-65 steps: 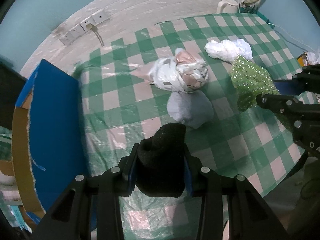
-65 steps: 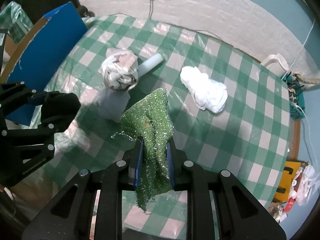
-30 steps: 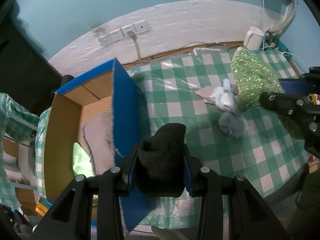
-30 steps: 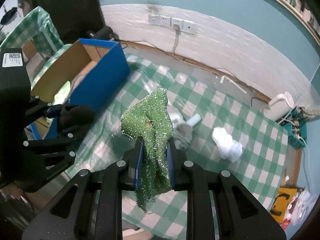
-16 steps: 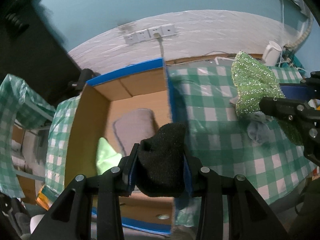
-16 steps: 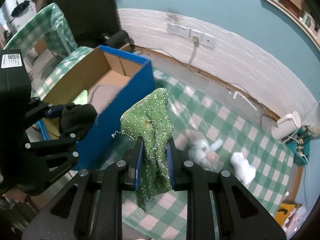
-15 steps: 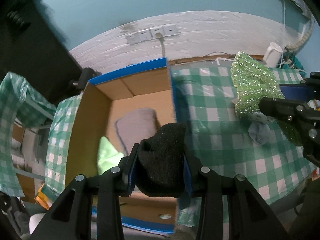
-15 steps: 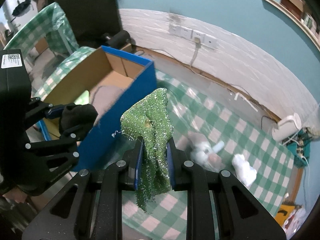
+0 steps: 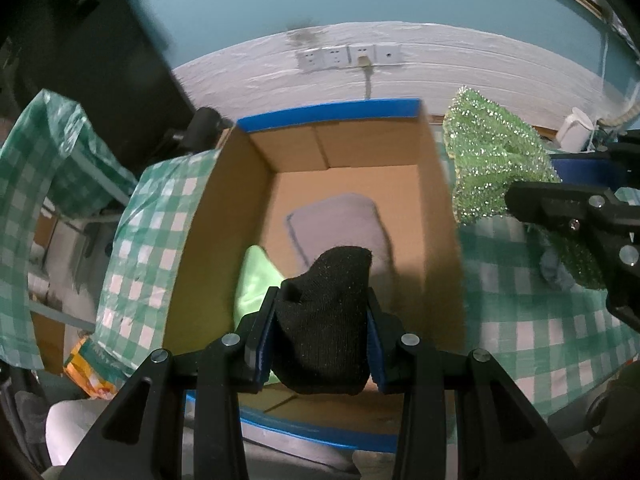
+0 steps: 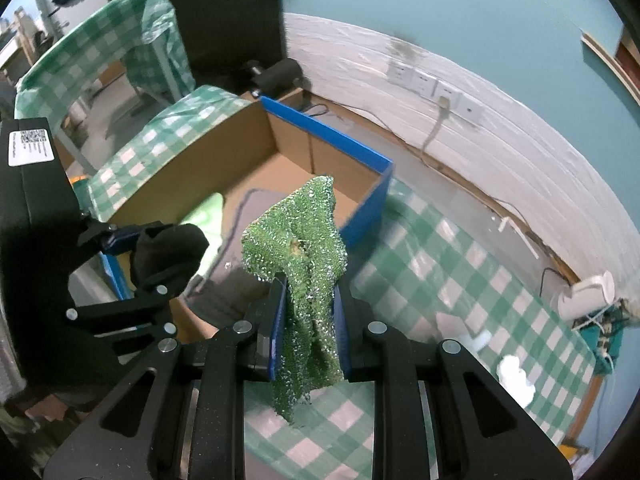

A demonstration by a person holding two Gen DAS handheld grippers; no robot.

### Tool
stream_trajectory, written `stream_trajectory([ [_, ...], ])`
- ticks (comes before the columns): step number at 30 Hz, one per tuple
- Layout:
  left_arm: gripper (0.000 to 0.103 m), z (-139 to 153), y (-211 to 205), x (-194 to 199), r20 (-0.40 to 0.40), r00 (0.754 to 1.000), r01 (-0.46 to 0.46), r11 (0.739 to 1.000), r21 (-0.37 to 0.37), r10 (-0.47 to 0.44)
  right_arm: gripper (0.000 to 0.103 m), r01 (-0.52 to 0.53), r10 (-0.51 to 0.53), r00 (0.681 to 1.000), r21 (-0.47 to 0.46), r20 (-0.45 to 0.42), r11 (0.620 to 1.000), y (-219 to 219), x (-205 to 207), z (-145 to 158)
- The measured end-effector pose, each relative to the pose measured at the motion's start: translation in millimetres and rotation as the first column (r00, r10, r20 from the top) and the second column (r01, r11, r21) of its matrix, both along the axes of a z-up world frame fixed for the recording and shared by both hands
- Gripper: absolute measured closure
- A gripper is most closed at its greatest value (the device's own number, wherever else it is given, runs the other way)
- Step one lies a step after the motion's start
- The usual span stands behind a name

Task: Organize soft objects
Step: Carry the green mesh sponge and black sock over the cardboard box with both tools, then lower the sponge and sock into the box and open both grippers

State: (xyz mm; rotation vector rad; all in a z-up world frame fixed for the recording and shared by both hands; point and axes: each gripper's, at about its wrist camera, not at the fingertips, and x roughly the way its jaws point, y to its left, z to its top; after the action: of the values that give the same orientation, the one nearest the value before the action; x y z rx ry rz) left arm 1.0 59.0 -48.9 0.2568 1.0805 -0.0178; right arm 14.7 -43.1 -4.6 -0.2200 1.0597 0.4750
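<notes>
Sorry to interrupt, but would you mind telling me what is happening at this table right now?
A person is sorting soft items into a cardboard box with blue outer sides, using a handheld gripper in each hand. The left gripper is shut on a black knitted item, held above the open box. The right gripper is shut on a sparkly green cloth, held near the box's edge. A grey cloth and a light green cloth already lie inside. A white cloth sits on the checked table.
</notes>
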Motion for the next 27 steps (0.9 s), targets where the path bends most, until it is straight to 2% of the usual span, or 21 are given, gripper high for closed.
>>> stream_trajectory([
  [15,0.062,-20.3,46.7,10.1,-0.049,0.993,-0.105,0.994,0.008,0.106,0.083,-0.082,0.081,0.996,-0.013,-0.048,0.997,61.0,16.9,-19.6],
  [19,0.057,-26.4,51.9,14.7,-0.069,0.989,-0.131,0.991,0.012,0.131,0.076,-0.085,0.085,0.995,0.003,-0.061,0.996,65.1,20.6,-23.8],
  [20,0.052,-27.2,52.6,15.1,-0.071,0.988,-0.135,0.991,0.015,0.136,0.072,-0.080,0.080,0.995,0.009,-0.058,0.997,65.0,21.5,-24.2],
  [21,0.045,-27.8,53.3,15.3,-0.073,0.988,-0.138,0.990,0.017,0.139,0.061,-0.074,0.075,0.996,0.013,-0.055,0.997,64.4,22.3,-24.4],
  [22,0.043,-27.9,53.8,15.7,-0.073,0.987,-0.140,0.990,0.019,0.141,0.054,-0.069,0.070,0.996,0.013,-0.050,0.998,64.1,22.8,-24.4],
  [27,0.036,-25.0,52.7,15.4,-0.053,0.987,-0.147,0.989,0.032,0.148,0.051,-0.059,0.059,0.998,0.015,-0.032,0.998,60.0,23.9,-22.6],
])
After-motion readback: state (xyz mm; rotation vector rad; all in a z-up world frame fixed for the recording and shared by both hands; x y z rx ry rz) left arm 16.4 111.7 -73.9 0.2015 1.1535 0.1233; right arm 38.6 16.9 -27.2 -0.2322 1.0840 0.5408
